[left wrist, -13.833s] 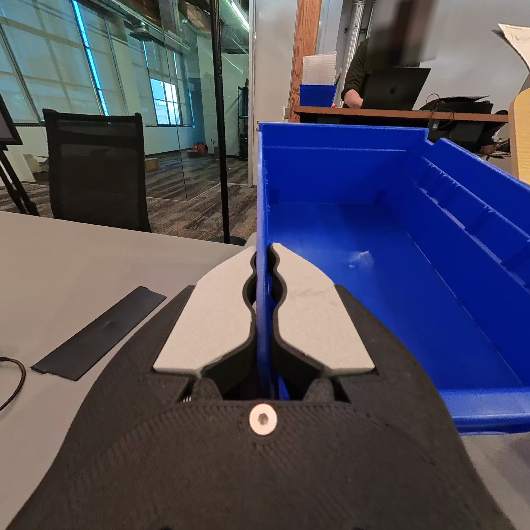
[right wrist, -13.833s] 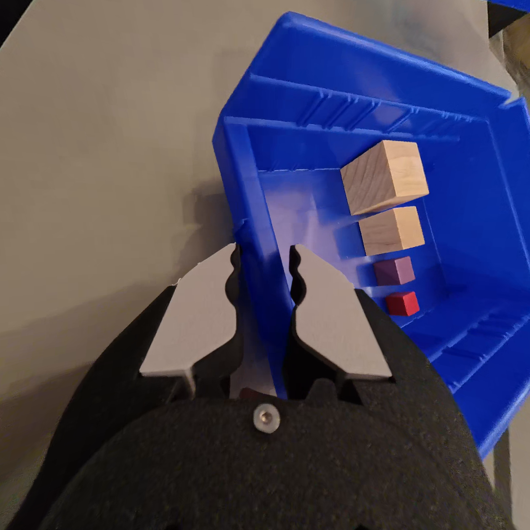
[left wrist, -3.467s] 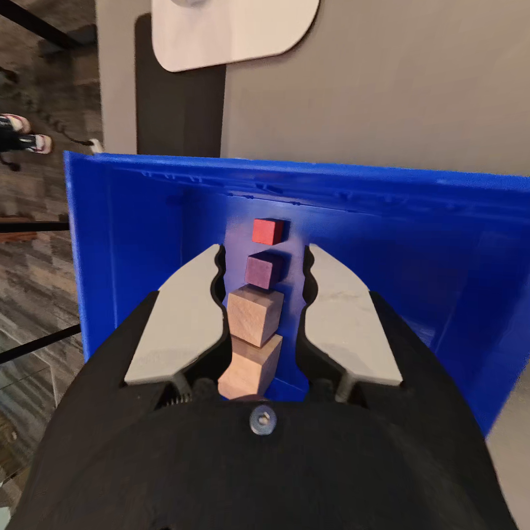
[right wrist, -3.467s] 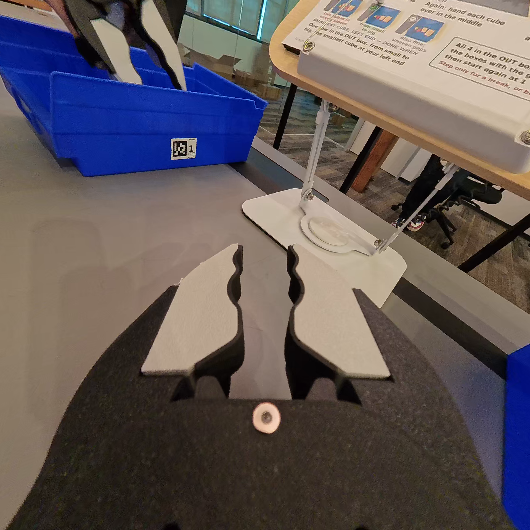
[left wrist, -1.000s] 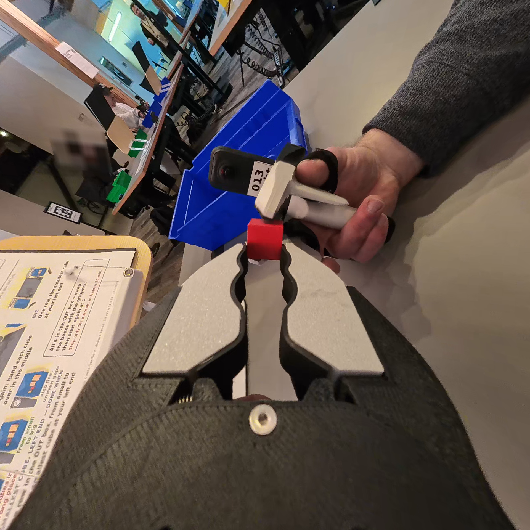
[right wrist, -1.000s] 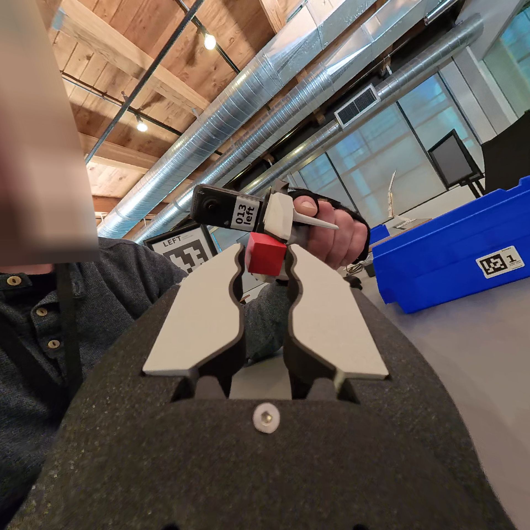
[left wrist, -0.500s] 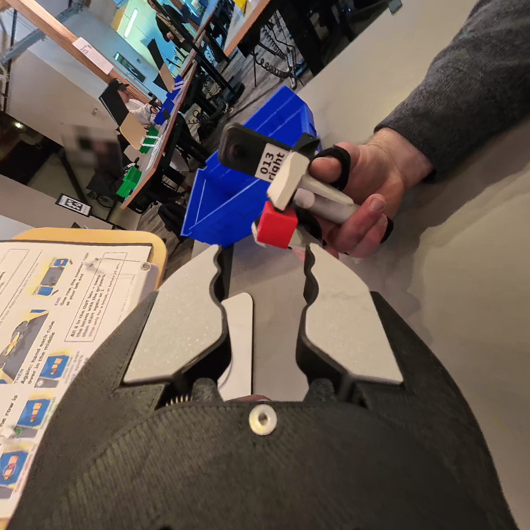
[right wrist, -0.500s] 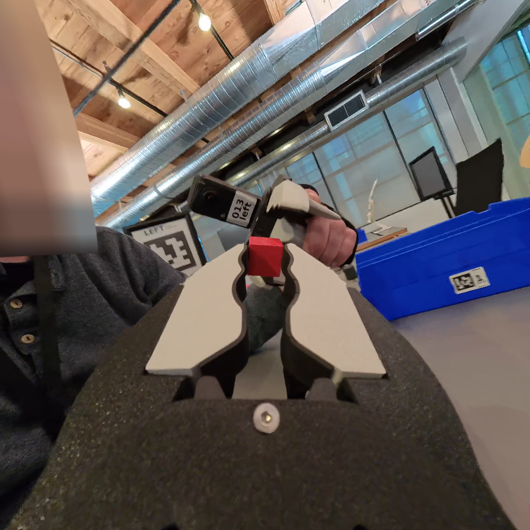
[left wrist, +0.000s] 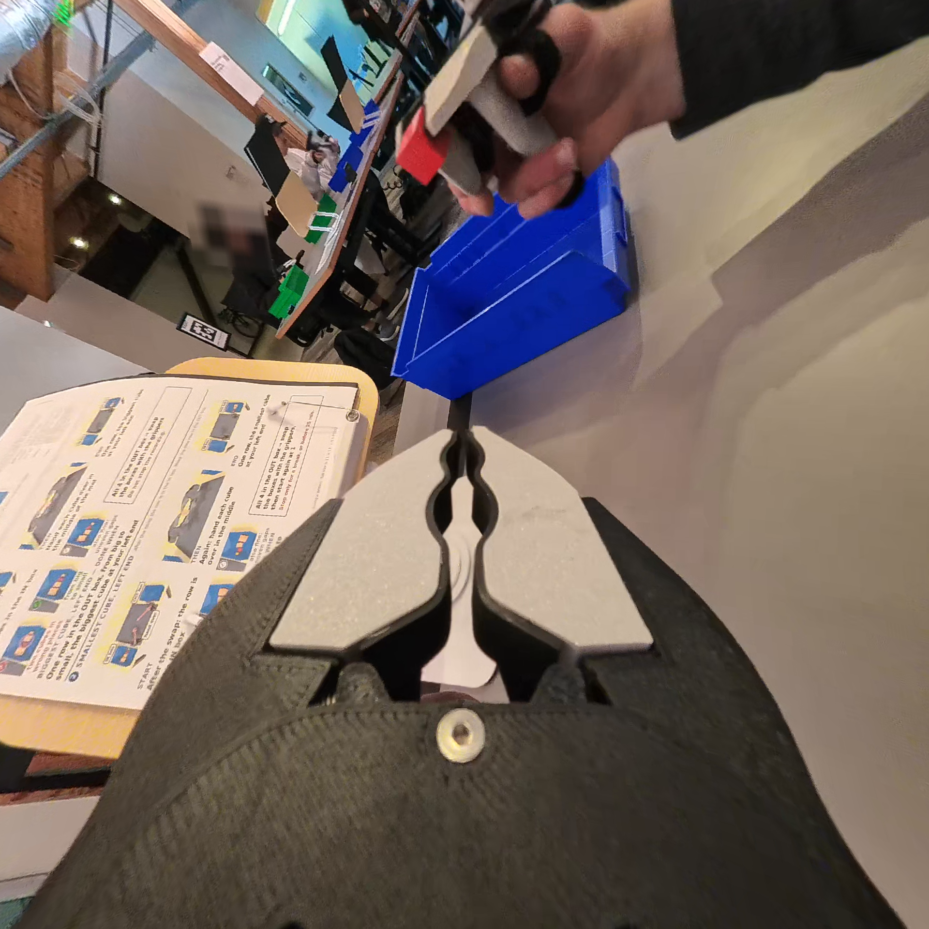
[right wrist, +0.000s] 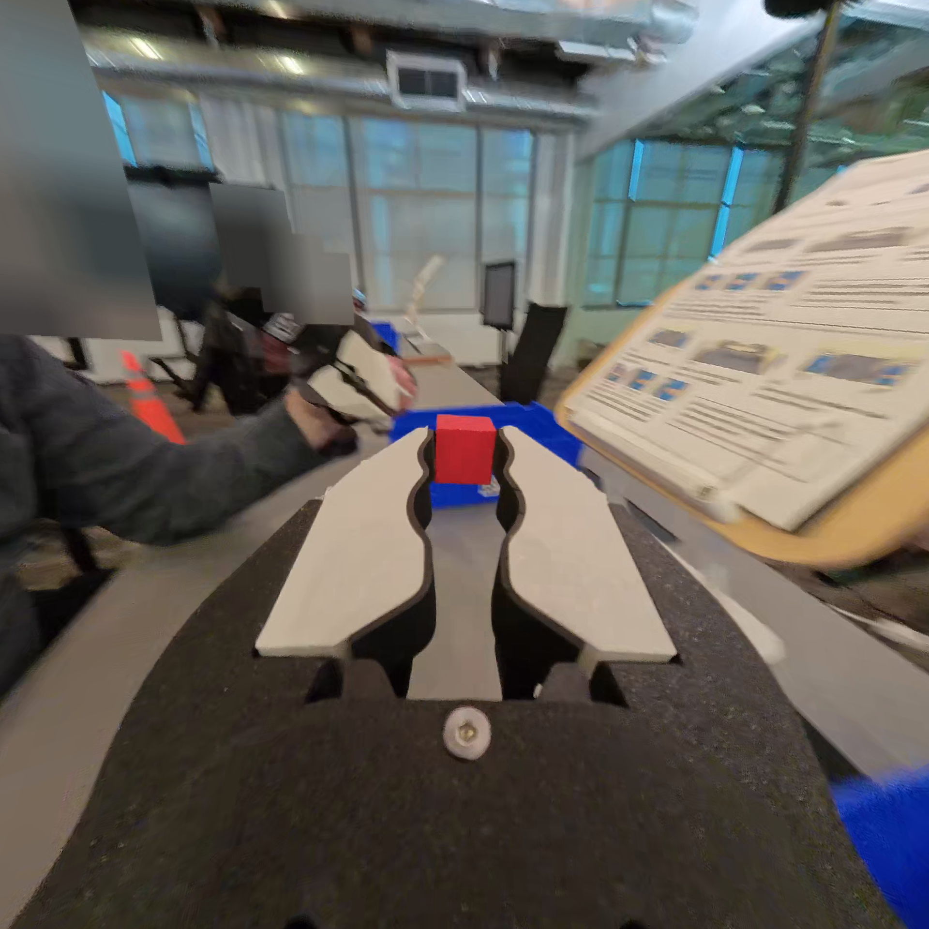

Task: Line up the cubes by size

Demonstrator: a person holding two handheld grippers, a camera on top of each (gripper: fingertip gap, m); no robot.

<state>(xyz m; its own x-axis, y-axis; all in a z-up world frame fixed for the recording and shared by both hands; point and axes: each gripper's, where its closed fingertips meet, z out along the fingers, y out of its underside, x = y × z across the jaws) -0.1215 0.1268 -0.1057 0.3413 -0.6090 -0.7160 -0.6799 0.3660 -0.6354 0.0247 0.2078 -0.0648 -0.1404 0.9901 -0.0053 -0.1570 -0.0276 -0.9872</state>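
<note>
Gripping a red cube point(right wrist: 465, 449), right tongs point(right wrist: 465, 442) — left tongs point(left wrist: 462, 445) clenched, bare; instruction sheet point(left wrist: 151, 513) nearby.

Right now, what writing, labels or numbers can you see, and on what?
Instruction sheet on the tan board: legible print, not copied here.
Marker sign, background: black-and-white pattern, no words.
White label, upper background: too small.
Sticker on the blue bin, behind the red cube: blurred.
</note>
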